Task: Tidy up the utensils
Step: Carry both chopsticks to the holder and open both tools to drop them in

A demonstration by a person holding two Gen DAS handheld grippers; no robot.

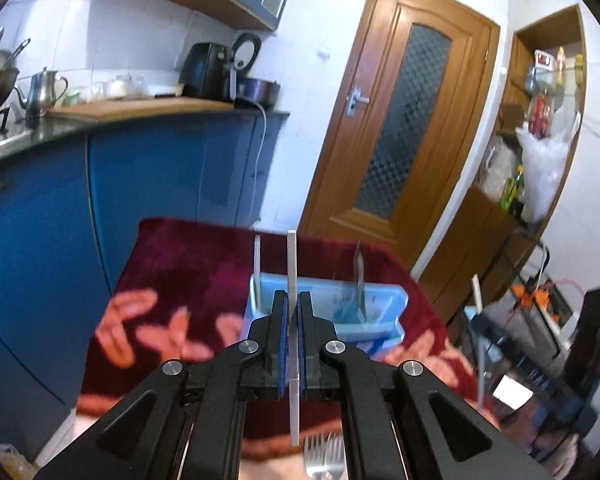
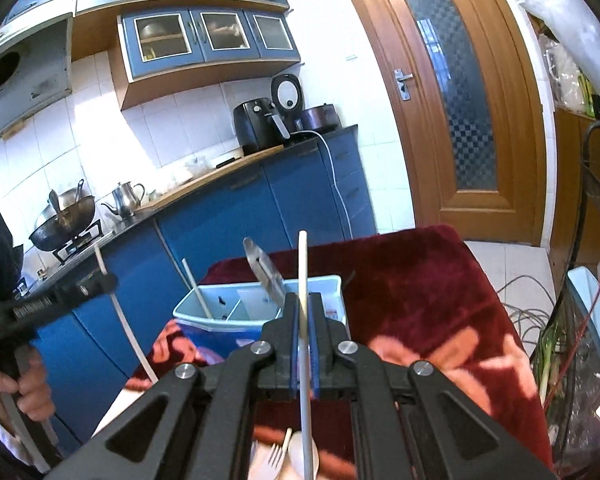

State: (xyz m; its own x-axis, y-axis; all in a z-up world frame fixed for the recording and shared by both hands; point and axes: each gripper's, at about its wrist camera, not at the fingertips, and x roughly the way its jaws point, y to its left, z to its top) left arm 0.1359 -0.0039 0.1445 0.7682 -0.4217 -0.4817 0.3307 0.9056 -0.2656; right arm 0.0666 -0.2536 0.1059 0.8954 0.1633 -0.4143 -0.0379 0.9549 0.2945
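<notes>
My left gripper is shut on a thin white stick-like utensil that stands upright between its pads. It hangs above the dark red tablecloth, in front of a light blue divided organizer box. My right gripper is shut on a flat white utensil handle, also upright, just in front of the box. A white stick and a metal blade stand in the box. Forks lie on the table below the grippers. Each gripper shows in the other's view: the right, the left.
The table wears a dark red cloth with orange patterns. Blue kitchen cabinets run along the left, with a kettle and an air fryer on the counter. A wooden door stands behind. Cluttered racks and cables crowd the right. A person's hand holds the left gripper's handle.
</notes>
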